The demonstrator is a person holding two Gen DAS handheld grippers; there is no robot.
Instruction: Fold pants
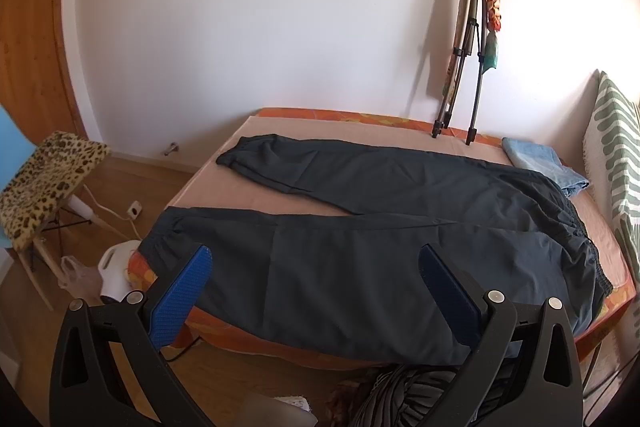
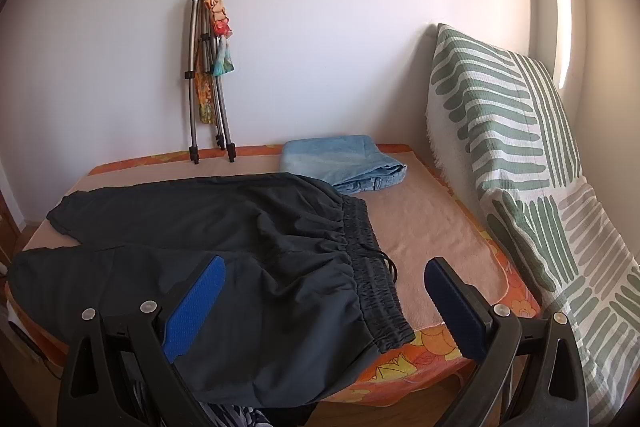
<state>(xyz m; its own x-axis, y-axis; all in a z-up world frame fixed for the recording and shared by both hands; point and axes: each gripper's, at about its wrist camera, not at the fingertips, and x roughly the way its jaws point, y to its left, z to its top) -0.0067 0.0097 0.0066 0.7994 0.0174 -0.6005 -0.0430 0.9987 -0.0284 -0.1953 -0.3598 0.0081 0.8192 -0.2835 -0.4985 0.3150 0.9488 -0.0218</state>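
Observation:
Dark navy pants (image 1: 360, 211) lie spread flat on the bed, legs apart and pointing left, elastic waistband (image 2: 372, 267) at the right. The near leg hangs a little over the bed's front edge. My left gripper (image 1: 316, 255) is open, hovering above the near leg with nothing between its blue pads. In the right wrist view the pants (image 2: 240, 227) fill the left half. My right gripper (image 2: 324, 267) is open too, raised over the waistband end and touching nothing.
A folded light blue garment (image 2: 344, 159) lies at the bed's (image 2: 432, 227) back right. A folded tripod (image 1: 468, 59) leans on the wall. A green-striped cushion (image 2: 512, 147) stands right. A leopard-print stool (image 1: 44, 183), a white appliance (image 1: 116, 267) and clothes (image 1: 400, 395) sit on the floor.

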